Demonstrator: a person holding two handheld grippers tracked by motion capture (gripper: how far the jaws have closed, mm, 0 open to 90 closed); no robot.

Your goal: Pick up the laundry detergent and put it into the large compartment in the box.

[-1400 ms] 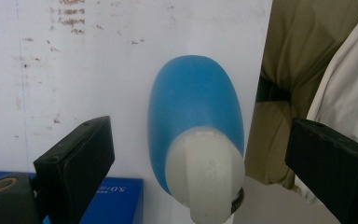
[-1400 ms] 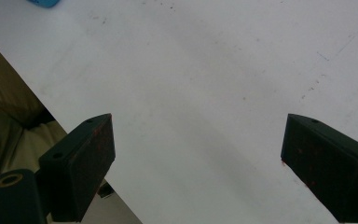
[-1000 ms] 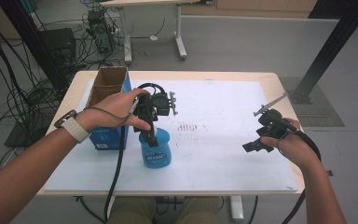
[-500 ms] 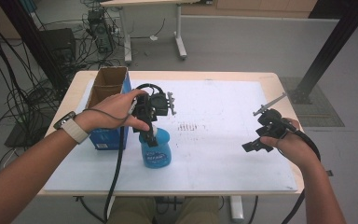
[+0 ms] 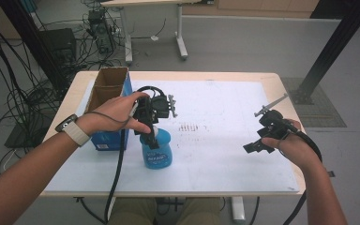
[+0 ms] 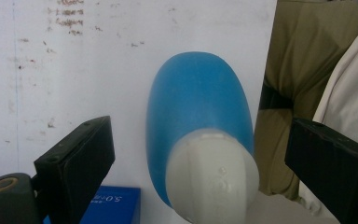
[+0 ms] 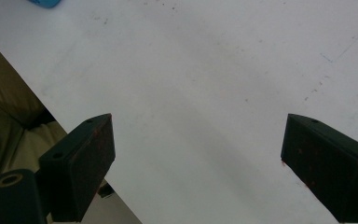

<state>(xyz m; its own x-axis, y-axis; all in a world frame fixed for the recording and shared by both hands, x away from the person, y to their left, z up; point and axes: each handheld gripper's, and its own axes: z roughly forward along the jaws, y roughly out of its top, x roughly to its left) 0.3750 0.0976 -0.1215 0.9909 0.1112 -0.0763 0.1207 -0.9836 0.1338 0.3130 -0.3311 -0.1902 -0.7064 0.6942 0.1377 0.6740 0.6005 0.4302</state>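
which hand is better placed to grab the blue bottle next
Left. The left tool hangs right over the blue bottle, jaws open on either side of its white cap. The right tool is open too, but far across the table.

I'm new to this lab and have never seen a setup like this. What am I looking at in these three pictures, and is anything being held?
A person sits at a table with a hand-held two-jaw gripper in each hand. The high view looks down from above. The other two pictures come from cameras riding on the grippers, looking along their black jaws.

On the white surface stand a blue bottle with a white cap and an open blue cardboard box beside it.

The left gripper is over the bottle, its jaws open on either side of the cap and not touching it. The right gripper hangs open over bare table. Nothing is held yet.
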